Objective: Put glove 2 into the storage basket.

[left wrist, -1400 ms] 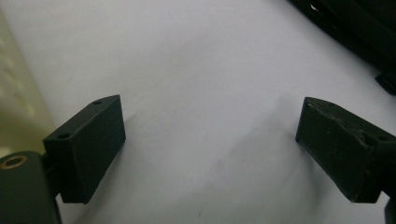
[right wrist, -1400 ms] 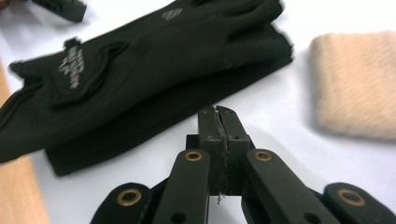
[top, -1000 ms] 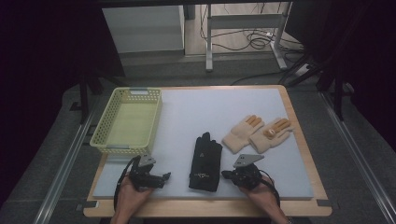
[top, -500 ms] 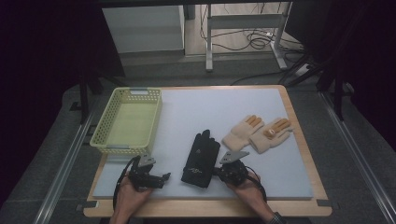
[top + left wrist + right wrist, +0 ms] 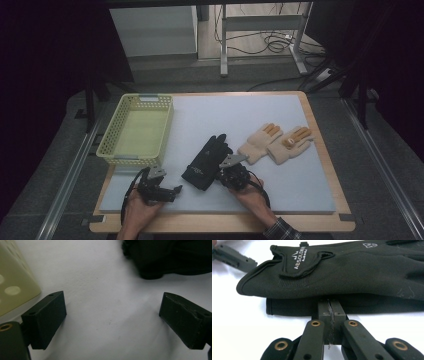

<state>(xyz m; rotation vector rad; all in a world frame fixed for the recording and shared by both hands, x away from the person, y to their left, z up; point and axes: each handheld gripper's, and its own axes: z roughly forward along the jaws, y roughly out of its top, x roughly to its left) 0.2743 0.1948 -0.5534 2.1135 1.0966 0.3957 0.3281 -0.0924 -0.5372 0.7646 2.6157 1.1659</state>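
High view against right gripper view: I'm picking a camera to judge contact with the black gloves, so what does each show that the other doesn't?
High view alone: yellow basket, tan gloves, both hands. Right gripper view alone: the right gripper shut, its tips under the black gloves, one glove stacked on another, white lettering on the cuff. Both: the black gloves on the white mat.

We find the high view dim, dark from nine through three o'clock; only the white mat [image 5: 240,130] is lit. Both gripper views look soft, close-focus, overexposed whites.
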